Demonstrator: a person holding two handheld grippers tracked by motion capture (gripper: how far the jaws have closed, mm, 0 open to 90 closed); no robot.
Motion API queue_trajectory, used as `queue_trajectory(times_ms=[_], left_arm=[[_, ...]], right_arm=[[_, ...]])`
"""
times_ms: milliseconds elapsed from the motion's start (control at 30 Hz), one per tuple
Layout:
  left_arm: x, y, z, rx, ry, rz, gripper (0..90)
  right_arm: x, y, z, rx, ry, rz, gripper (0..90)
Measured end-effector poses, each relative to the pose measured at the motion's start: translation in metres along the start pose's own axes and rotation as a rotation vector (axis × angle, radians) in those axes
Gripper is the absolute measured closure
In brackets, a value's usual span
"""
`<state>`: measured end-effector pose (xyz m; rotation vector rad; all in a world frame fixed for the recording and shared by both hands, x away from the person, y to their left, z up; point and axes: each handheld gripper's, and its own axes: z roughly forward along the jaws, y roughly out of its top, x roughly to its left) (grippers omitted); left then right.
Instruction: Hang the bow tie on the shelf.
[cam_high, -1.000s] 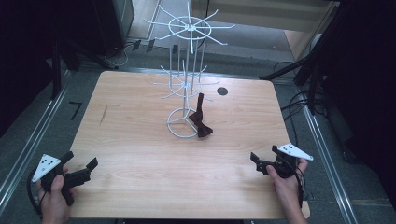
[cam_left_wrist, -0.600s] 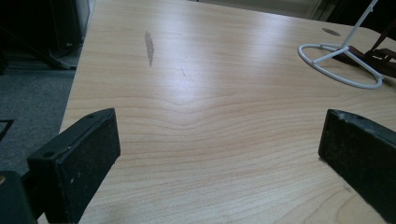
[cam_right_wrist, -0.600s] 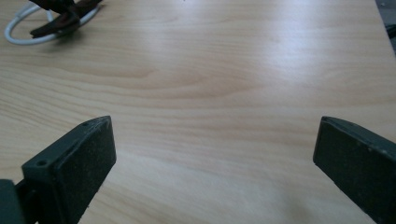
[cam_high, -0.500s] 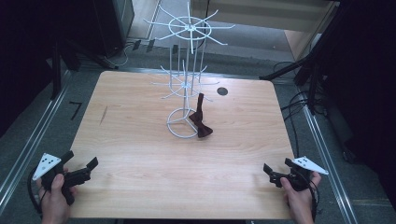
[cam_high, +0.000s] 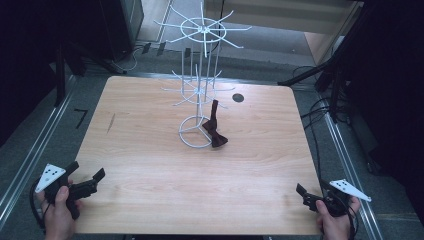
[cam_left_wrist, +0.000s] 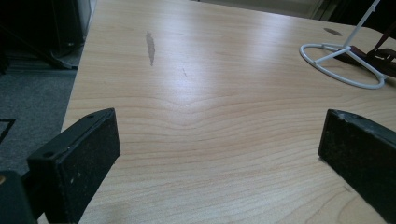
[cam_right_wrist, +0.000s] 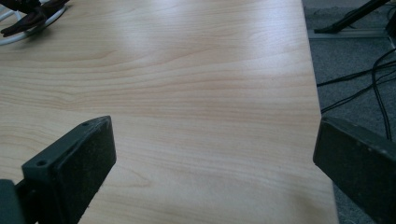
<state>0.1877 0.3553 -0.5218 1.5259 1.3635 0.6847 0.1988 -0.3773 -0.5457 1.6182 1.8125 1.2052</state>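
Note:
A white wire rack (cam_high: 201, 90) with spoke arms stands on a ring base (cam_left_wrist: 343, 65) at the middle back of the wooden table (cam_high: 150, 165). A dark brown bow tie (cam_high: 214, 130) leans against that base, its end showing in the right gripper view (cam_right_wrist: 28, 21). My left gripper (cam_high: 87, 177) sits at the table's near left corner, held by a hand, jaws wide apart and empty (cam_left_wrist: 219, 154). At the near right corner my right gripper (cam_high: 312, 192) is also open with nothing between its jaws (cam_right_wrist: 212, 163).
A small dark round hole (cam_high: 238, 97) marks the table behind the rack. Cables (cam_high: 320, 112) trail on the grey floor to the right. A metal rail (cam_high: 30, 155) runs along the left side. The table's right edge (cam_right_wrist: 317, 93) lies close to my right gripper.
My right gripper has drawn back toward the near right corner of the table and sits lower in the high view. The left gripper, rack and bow tie have stayed put.

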Motion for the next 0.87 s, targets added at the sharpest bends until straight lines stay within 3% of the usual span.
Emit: queue_trajectory(times_ms=[233, 500, 867], left_arm=[[-0.0005, 0.0004, 0.001, 0.005, 0.002, 0.007, 0.0], [0.0, 0.0003, 0.0009, 0.003, -0.003, 0.003, 0.0], [-0.0003, 0.001, 0.003, 0.016, -0.008, 0.005, 0.0]], right_arm=[[-0.0073, -0.0047, -0.0036, 0.001, -0.008, 0.045, 0.0], [-0.0031, -0.0049, 0.0019, 0.011, -0.026, 0.0, 0.0], [-0.0029, -0.0045, 0.0038, 0.007, -0.044, 0.007, 0.0]])
